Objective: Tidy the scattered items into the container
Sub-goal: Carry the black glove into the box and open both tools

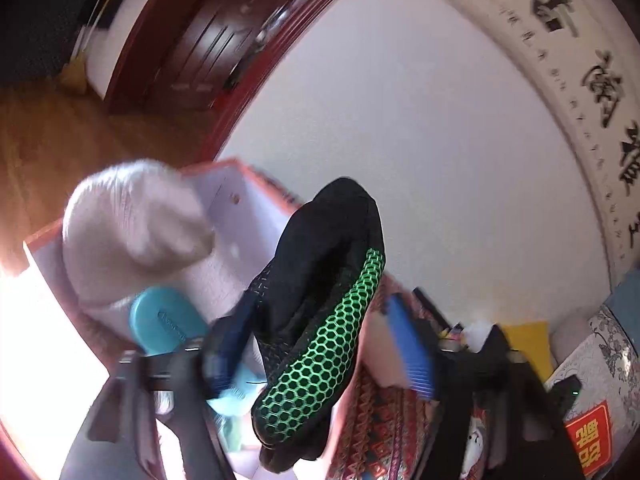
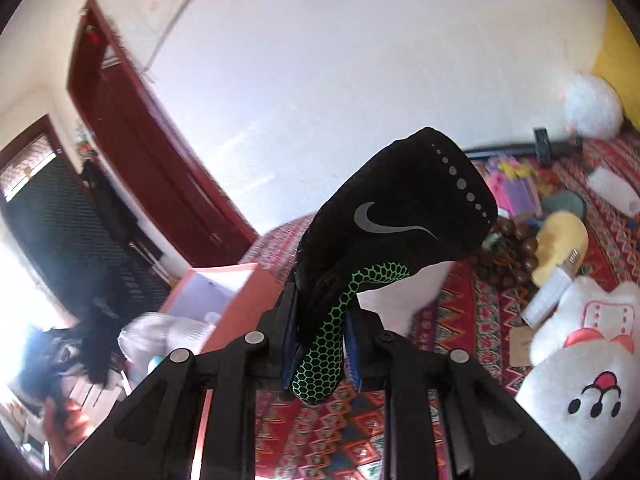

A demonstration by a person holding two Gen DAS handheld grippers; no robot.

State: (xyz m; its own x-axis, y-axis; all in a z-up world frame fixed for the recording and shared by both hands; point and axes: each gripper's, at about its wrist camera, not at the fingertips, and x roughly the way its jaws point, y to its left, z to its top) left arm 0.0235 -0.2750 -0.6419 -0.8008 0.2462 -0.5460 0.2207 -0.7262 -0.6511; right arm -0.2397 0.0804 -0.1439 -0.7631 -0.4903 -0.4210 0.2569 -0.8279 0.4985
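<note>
My right gripper (image 2: 320, 332) is shut on a black sock (image 2: 400, 208) with a green honeycomb sole, held up over the patterned bedspread. In the left wrist view my left gripper (image 1: 316, 344) stands open, blue pads (image 1: 408, 344) wide apart. A black sock with the same green sole (image 1: 320, 300) hangs between them, and neither pad presses on it. I cannot tell whether it is the same sock. Beyond it stands the red box (image 1: 240, 184) with a white inside, holding a white sock (image 1: 132, 232) and a teal object (image 1: 164, 320). The box (image 2: 224, 284) also shows left of my right gripper.
On the red patterned bedspread (image 2: 500, 320) lie a white plush toy (image 2: 580, 380), a yellow plush (image 2: 560, 248), brown beads (image 2: 516, 256), a white roll (image 2: 612, 192) and pink blocks (image 2: 516, 192). A dark red door (image 2: 140, 160) and wood floor (image 1: 60, 140) lie beyond the box.
</note>
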